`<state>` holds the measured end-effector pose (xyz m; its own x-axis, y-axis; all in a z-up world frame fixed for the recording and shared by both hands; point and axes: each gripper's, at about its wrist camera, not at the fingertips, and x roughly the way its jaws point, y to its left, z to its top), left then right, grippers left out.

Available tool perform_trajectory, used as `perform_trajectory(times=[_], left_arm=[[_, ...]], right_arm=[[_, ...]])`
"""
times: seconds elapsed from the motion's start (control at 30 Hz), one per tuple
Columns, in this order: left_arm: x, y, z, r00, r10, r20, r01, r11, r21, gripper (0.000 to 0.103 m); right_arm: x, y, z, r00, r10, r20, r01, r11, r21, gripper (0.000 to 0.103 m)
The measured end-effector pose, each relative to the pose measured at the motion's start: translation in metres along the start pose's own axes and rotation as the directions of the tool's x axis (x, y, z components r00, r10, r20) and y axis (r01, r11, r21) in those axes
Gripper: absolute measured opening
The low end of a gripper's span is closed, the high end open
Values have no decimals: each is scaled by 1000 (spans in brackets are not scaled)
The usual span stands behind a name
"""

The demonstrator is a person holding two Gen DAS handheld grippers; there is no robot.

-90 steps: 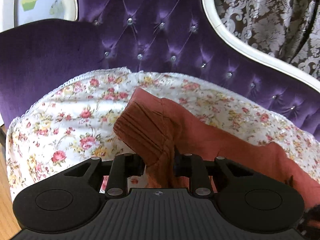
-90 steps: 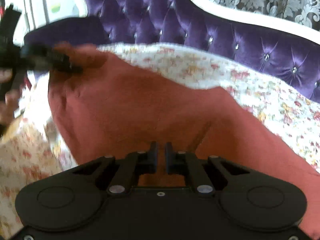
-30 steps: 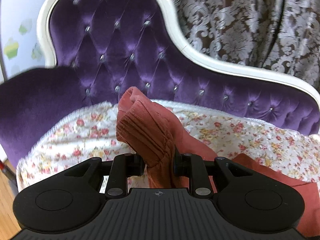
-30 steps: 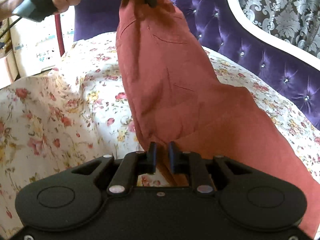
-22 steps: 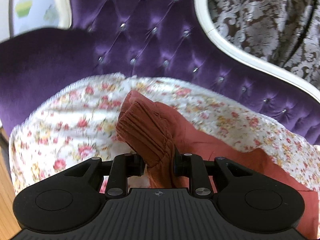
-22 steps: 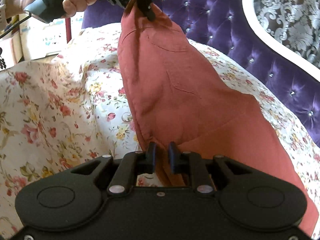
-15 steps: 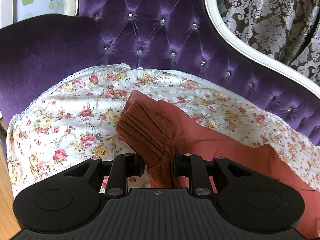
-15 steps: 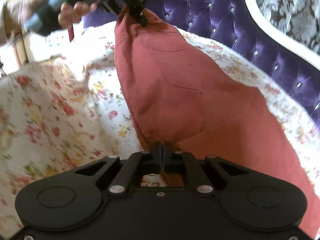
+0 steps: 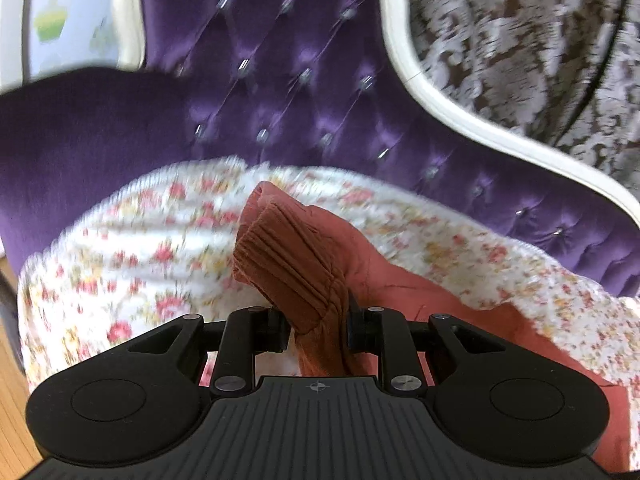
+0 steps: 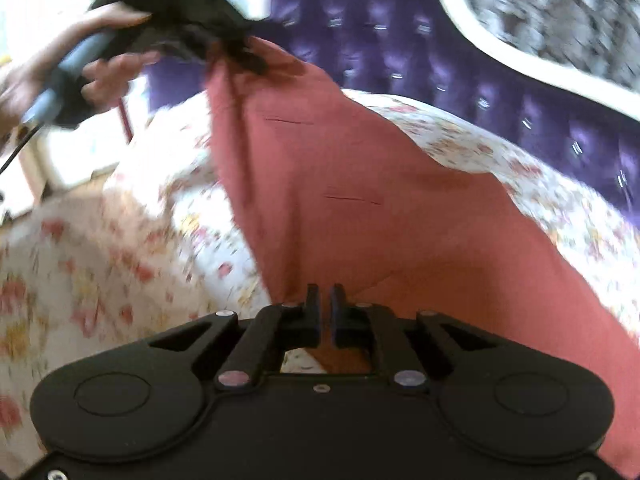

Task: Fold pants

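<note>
Over a floral sheet (image 9: 132, 248) on a purple tufted sofa (image 9: 280, 80), I am holding rust-red pants (image 10: 340, 184) up between my two tongs.

My left gripper (image 9: 318, 326) is clamping the ribbed elastic waistband (image 9: 288, 264), which is bunching up between its pads and lifting clear of the sheet. From there the pants are stretching down towards my right gripper (image 10: 325, 312), whose jaws are opening with a fold of the red cloth lying between them. My left hand (image 10: 100, 72) is gripping its tool's handle at the upper left. Patterned wallpaper (image 9: 520, 40) is showing behind the sofa's white frame (image 9: 432, 100).
</note>
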<state>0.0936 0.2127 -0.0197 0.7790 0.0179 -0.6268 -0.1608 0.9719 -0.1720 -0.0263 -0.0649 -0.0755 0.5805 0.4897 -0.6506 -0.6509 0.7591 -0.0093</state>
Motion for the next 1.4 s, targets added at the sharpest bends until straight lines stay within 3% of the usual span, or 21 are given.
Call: perform_trajectory(times=[0.1, 0.2, 0.3, 0.5, 0.67, 0.77, 0.87, 1.03, 1.1, 1.2, 1.27, 1.33, 1.4], left_arm=[[-16, -20, 9, 1000, -3, 30, 1, 999, 46, 23], [-34, -47, 13, 998, -3, 58, -3, 994, 108, 23], [-58, -83, 14, 994, 4, 109, -25, 982, 188, 23], [-89, -174, 0, 984, -86, 158, 30, 945, 327, 23], [-73, -267, -45, 970, -234, 59, 187, 882, 432, 28], [-48, -310, -81, 949, -305, -80, 307, 840, 446, 30], [-24, -347, -117, 926, -310, -217, 378, 798, 469, 30], [-21, -351, -134, 903, -337, -266, 427, 775, 466, 37], [-28, -347, -135, 900, -351, -256, 434, 767, 472, 37], [-38, -332, -126, 886, -406, -223, 463, 760, 456, 38], [-41, -319, -118, 884, -423, -201, 468, 772, 430, 38], [-42, -310, -110, 895, -415, -166, 444, 791, 421, 39], [-44, -298, -103, 878, -451, -160, 476, 789, 388, 39]], right_arm=[[14, -5, -7, 995, 76, -57, -71, 994, 87, 16], [9, 3, -13, 996, 70, -48, -68, 997, 41, 17], [-12, -19, -19, 993, 117, 6, -115, 971, 210, 17], [-54, -76, -48, 999, -32, 25, 19, 910, 413, 17], [-91, -119, -81, 986, -167, 2, 140, 831, 539, 17], [-109, -140, -101, 975, -220, -33, 196, 777, 598, 17], [-126, -157, -118, 966, -253, -57, 230, 733, 640, 18], [-145, -172, -133, 944, -316, -93, 296, 689, 662, 20], [-148, -178, -136, 938, -332, -96, 307, 670, 676, 32], [-151, -184, -136, 930, -358, -88, 316, 653, 688, 41], [-152, -185, -131, 926, -370, -76, 317, 653, 688, 45], [-152, -186, -127, 922, -382, -65, 319, 654, 686, 50], [-148, -187, -120, 922, -384, -59, 318, 659, 682, 51]])
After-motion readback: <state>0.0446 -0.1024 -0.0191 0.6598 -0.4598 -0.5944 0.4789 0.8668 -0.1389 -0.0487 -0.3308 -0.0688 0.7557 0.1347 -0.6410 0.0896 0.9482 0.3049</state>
